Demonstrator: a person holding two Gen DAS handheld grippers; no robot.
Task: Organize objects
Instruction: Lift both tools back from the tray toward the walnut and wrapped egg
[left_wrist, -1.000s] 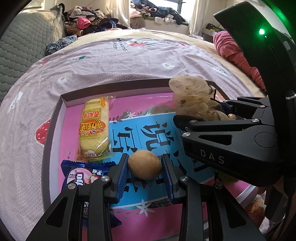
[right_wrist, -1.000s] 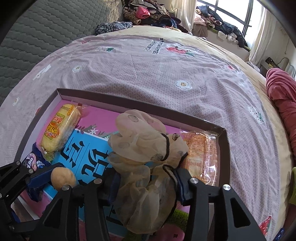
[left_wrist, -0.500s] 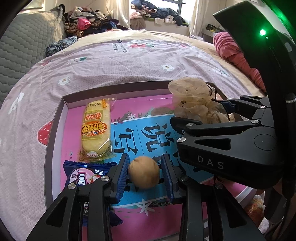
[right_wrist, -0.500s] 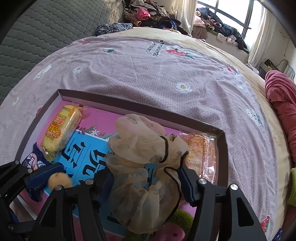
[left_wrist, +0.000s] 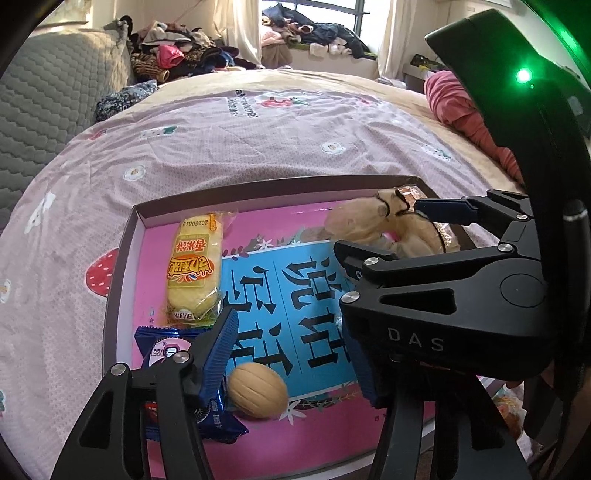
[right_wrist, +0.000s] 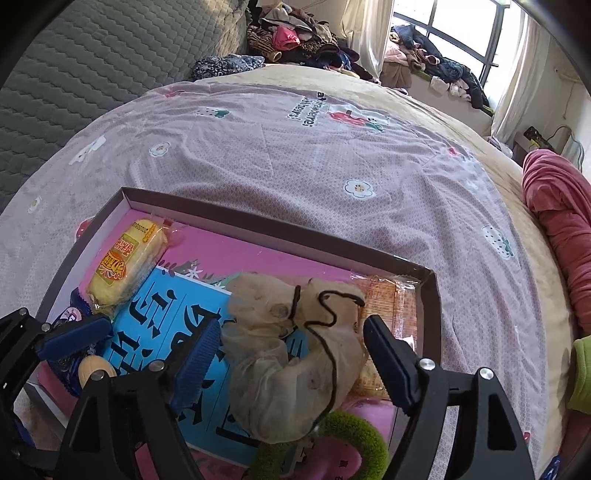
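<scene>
- Lying crosswise between the opening left gripper (left_wrist: 291, 350) jaws, the released walnut (left_wrist: 257, 390) rests in the tray (left_wrist: 127, 236).
- Right gripper (right_wrist: 291, 354) jaws are opening around the beige scrunchie (right_wrist: 291, 354), which runs lengthwise between them, unclamped.

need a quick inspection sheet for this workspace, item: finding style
surface: shallow box lid with pink and blue printed floor, lying on a pink flowered bedsheet
job's things: walnut, beige mesh scrunchie, yellow cake packet, blue snack packet and orange cracker packet, all inside the lid
clutter: fuzzy green ring at the lid's near edge
grippers: left tool opening, walnut lying loose between its fingers; right tool opening, scrunchie between its fingers, pads off it
cables: nothing seen
surroundings: grey quilted headboard, clothes pile, window, pink blanket
</scene>
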